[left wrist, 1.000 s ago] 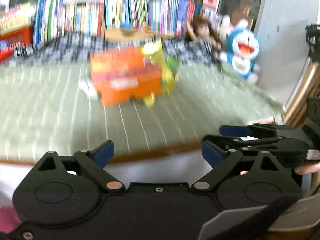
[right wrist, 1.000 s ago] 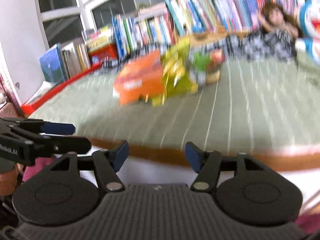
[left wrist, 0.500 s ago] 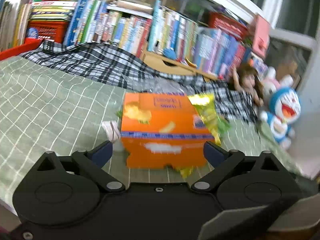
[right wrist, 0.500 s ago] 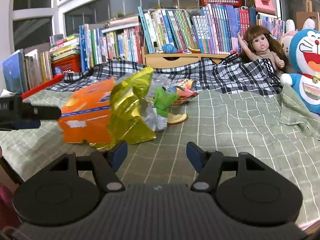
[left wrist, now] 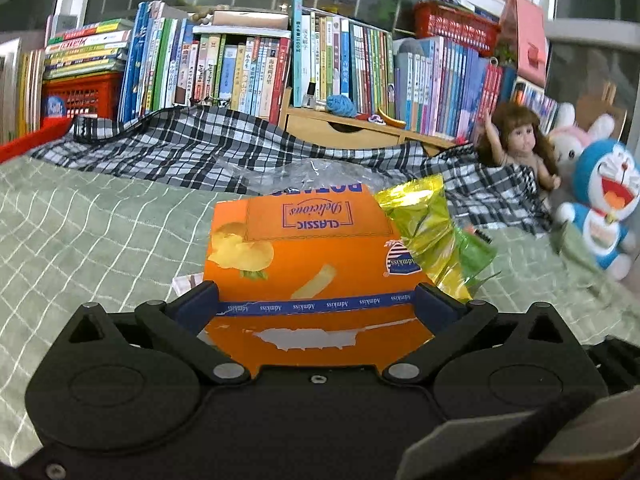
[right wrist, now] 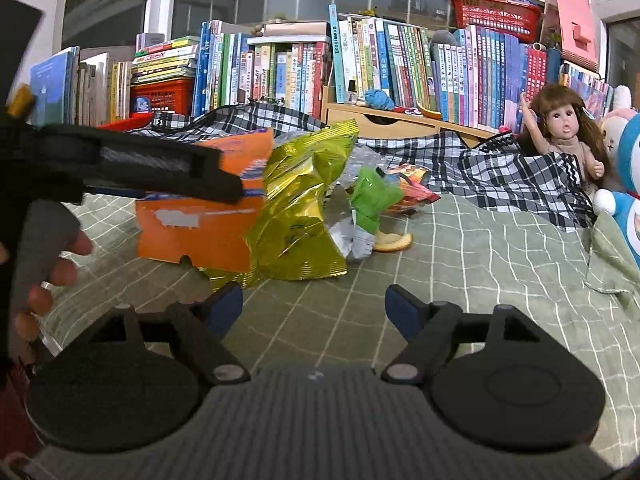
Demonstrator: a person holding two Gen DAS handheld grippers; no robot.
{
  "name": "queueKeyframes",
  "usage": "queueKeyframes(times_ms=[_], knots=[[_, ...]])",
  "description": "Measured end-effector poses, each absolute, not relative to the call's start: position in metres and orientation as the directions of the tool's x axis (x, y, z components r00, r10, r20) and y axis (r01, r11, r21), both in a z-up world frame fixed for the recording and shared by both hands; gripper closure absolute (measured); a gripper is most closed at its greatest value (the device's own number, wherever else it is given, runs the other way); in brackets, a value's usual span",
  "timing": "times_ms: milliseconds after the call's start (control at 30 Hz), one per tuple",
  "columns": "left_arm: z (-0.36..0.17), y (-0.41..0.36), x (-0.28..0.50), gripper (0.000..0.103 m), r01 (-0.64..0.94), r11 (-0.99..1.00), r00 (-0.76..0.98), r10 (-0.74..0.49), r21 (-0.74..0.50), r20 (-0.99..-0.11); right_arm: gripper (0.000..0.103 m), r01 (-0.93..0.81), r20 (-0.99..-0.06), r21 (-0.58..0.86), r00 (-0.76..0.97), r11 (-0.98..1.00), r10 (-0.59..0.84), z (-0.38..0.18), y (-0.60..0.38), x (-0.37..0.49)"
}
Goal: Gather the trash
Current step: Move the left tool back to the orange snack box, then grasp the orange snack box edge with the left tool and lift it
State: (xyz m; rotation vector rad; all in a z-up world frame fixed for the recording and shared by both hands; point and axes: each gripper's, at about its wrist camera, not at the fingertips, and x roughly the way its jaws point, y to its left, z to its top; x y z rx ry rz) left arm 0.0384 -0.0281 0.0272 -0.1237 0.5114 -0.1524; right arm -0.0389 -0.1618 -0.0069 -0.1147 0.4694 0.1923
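I had the left gripper [left wrist: 316, 304] brought up to the orange box [left wrist: 312, 256], its jaws spread about as wide as they go, having just finished opening. The box's near end sat between the blue pads [left wrist: 196, 310], and I could not tell whether they touched its sides, so I counted it as not yet gripped. The right gripper [right wrist: 314, 308] hung over bare green checked bedspread [right wrist: 500, 248], its jaws just opened further, nothing between them.

The trash lay in one heap toward the middle of the bed, short of the black-and-white plaid blanket [right wrist: 516, 168] along the far edge. The box was nearest the left side, with the yellow foil bag [right wrist: 300, 216] leaning against it.

To do the grab well, I judged I should push the left pads farther along the box's sides before closing, square to it, squeezing gently since cardboard crushes.

I counted one orange box, one yellow foil bag, one green wrapper [right wrist: 372, 196], one orange-and-red packet [right wrist: 412, 184], one piece of peel [right wrist: 392, 242], and some clear plastic [left wrist: 304, 172] behind.
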Motion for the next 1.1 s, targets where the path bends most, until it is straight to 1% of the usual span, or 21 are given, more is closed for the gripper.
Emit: queueKeyframes(times_ms=[167, 333, 467, 633, 733, 800, 867, 933, 967, 1033, 1067, 1100], knots=[[0.025, -0.038, 0.043, 0.0, 0.124, 0.985, 0.876, -0.164, -0.117, -0.454, 0.014, -0.214, -0.46, -0.058, 0.873, 0.975, 0.164, -0.008, -0.161, -0.039], [0.025, -0.038, 0.046, 0.0, 0.122, 0.985, 0.878, -0.165, -0.123, -0.449, 0.013, -0.215, -0.458, -0.051, 0.873, 0.975, 0.169, -0.009, -0.162, -0.04], [0.027, -0.028, 0.044, 0.0, 0.145, 0.98, 0.865, -0.194, -0.138, -0.463, 0.013, -0.213, -0.449, -0.042, 0.877, 0.976, 0.172, -0.007, -0.164, -0.041], [0.026, 0.006, 0.031, 0.0, 0.113, 0.968, 0.877, -0.203, -0.223, -0.435, 0.013, -0.226, -0.431, -0.027, 0.882, 0.974, 0.193, -0.004, -0.165, -0.041], [0.024, 0.024, 0.037, 0.002, 0.073, 0.96, 0.876, -0.191, -0.269, -0.444, 0.013, -0.237, -0.422, -0.027, 0.883, 0.971, 0.204, -0.003, -0.16, -0.039], [0.023, 0.033, 0.046, 0.008, 0.083, 0.942, 0.852, -0.237, -0.326, -0.467, 0.013, -0.254, -0.418, -0.03, 0.882, 0.967, 0.219, -0.003, -0.155, -0.037], [0.02, 0.039, 0.055, 0.011, 0.105, 0.909, 0.818, -0.31, -0.403, -0.485, 0.013, -0.27, -0.414, -0.045, 0.881, 0.962, 0.228, -0.004, -0.148, -0.035], [0.016, 0.042, 0.061, 0.02, 0.106, 0.882, 0.791, -0.355, -0.46, -0.499, 0.014, -0.287, -0.412, -0.063, 0.88, 0.956, 0.237, -0.004, -0.141, -0.033], [0.015, 0.042, 0.061, 0.029, 0.096, 0.878, 0.788, -0.355, -0.469, -0.503, 0.015, -0.296, -0.412, -0.069, 0.878, 0.953, 0.243, -0.005, -0.138, -0.032], [0.016, 0.039, 0.06, 0.039, 0.103, 0.879, 0.792, -0.356, -0.466, -0.495, 0.017, -0.313, -0.41, -0.08, 0.876, 0.946, 0.255, -0.006, -0.132, -0.029], [0.018, 0.039, 0.058, 0.047, 0.114, 0.878, 0.793, -0.362, -0.465, -0.49, 0.017, -0.32, -0.41, -0.084, 0.874, 0.944, 0.26, -0.006, -0.129, -0.028], [0.02, 0.037, 0.057, 0.053, 0.12, 0.877, 0.793, -0.366, -0.464, -0.487, 0.017, -0.328, -0.41, -0.087, 0.873, 0.941, 0.266, -0.006, -0.127, -0.026]])
